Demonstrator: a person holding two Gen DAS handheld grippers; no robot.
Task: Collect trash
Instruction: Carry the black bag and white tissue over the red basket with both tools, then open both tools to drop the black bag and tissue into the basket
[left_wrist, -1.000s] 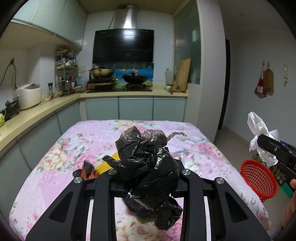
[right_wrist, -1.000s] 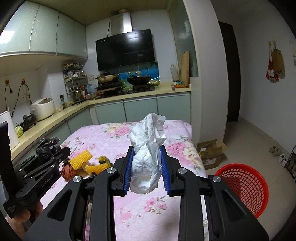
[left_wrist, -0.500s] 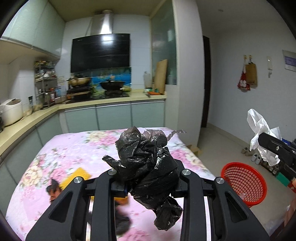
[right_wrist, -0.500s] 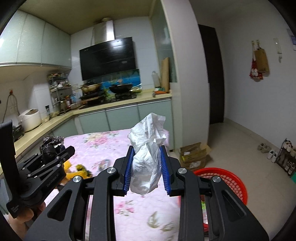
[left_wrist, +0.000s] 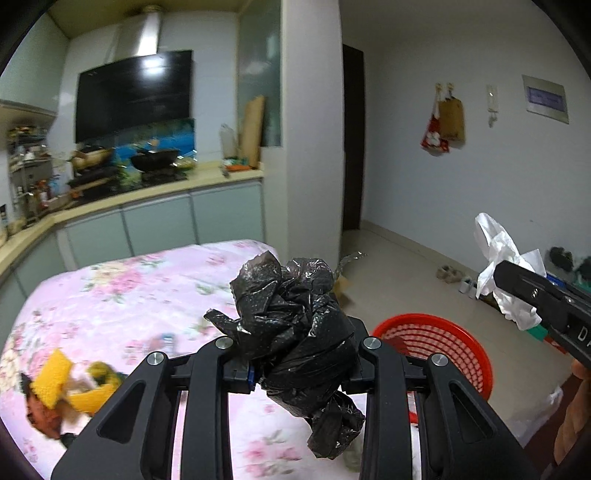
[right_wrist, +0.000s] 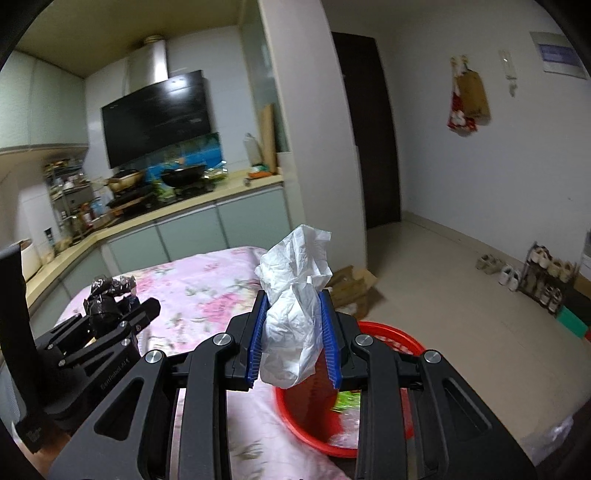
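My left gripper (left_wrist: 299, 365) is shut on a crumpled black plastic bag (left_wrist: 295, 332), held over the right edge of the flowered table (left_wrist: 122, 288). My right gripper (right_wrist: 293, 343) is shut on a crumpled white plastic bag (right_wrist: 295, 317) between its blue pads (right_wrist: 257, 343). Just beyond and below it stands a red mesh basket (right_wrist: 384, 338) on the floor, with some green and white scraps inside. In the left wrist view the same red basket (left_wrist: 439, 343) sits right of my fingers, and the right gripper with the white bag (left_wrist: 506, 262) is at the far right.
Yellow corn pieces and dark scraps (left_wrist: 62, 384) lie on the table's left part. A cardboard box (right_wrist: 354, 284) sits on the floor by the table corner. Shoes and a shoe rack (right_wrist: 543, 273) line the right wall. Kitchen counter (right_wrist: 177, 210) runs behind the table.
Both grippers have swung to the right, away from the table's middle toward the red basket, which is now closer and lower in both views. Each still holds its bag.
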